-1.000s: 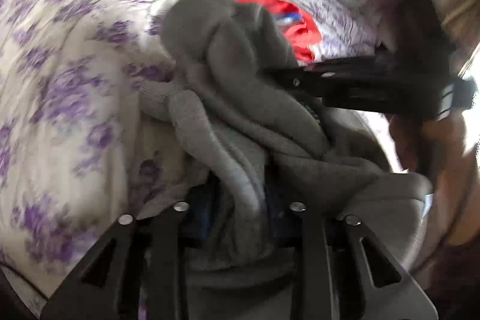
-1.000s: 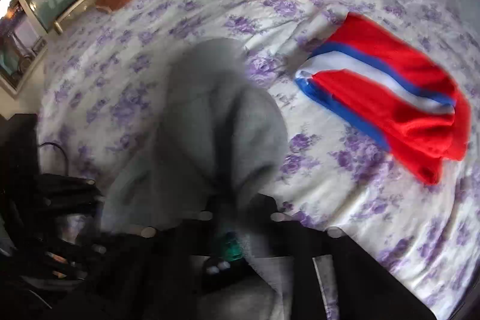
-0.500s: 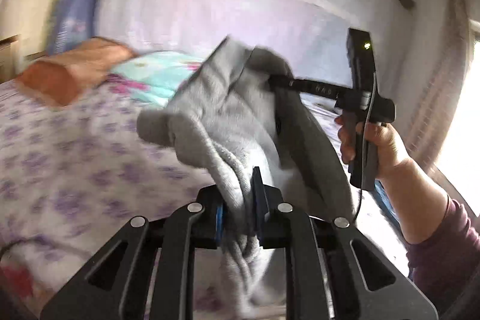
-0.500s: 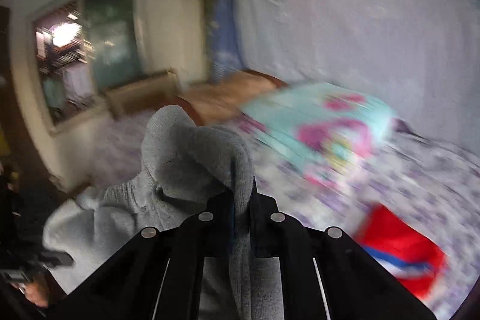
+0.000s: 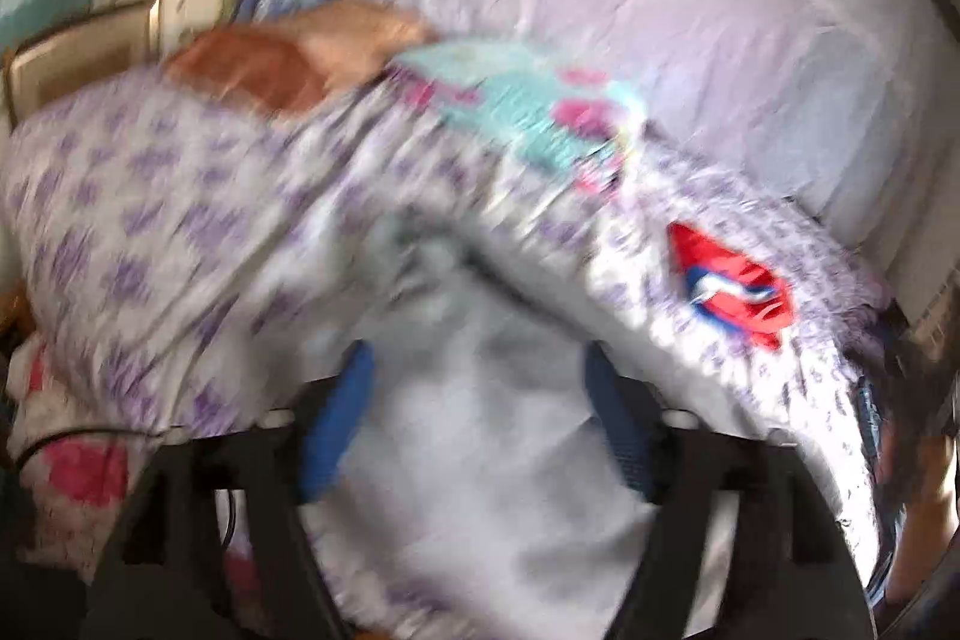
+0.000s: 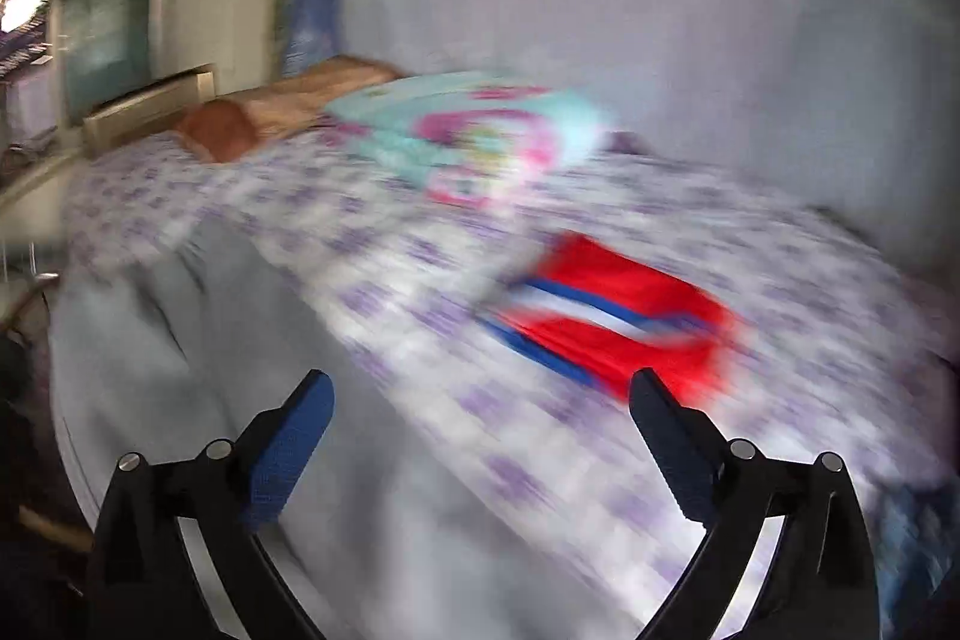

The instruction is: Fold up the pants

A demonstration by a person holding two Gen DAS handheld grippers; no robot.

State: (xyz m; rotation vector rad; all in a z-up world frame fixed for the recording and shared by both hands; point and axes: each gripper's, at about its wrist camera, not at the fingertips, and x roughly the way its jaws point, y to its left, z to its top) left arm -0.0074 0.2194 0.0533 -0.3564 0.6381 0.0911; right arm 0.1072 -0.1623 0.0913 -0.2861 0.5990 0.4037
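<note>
The grey pants (image 6: 180,400) lie spread on the purple-flowered bed (image 6: 420,280), at the lower left of the right wrist view. In the left wrist view the grey pants (image 5: 480,430) lie straight ahead between the fingers, blurred. My left gripper (image 5: 477,406) is open, its blue pads (image 5: 342,412) wide apart over the cloth. My right gripper (image 6: 480,418) is open and empty above the pants' right edge. Both views are motion-blurred.
Folded red, white and blue clothing (image 6: 612,322) lies on the bed to the right. A folded turquoise and pink quilt (image 6: 474,136) and an orange pillow (image 6: 222,133) lie at the far side, by a white covered wall.
Both grippers held the pants up in the air half a second ago. Now both have opened and let go, and the pants lie on the bed.
</note>
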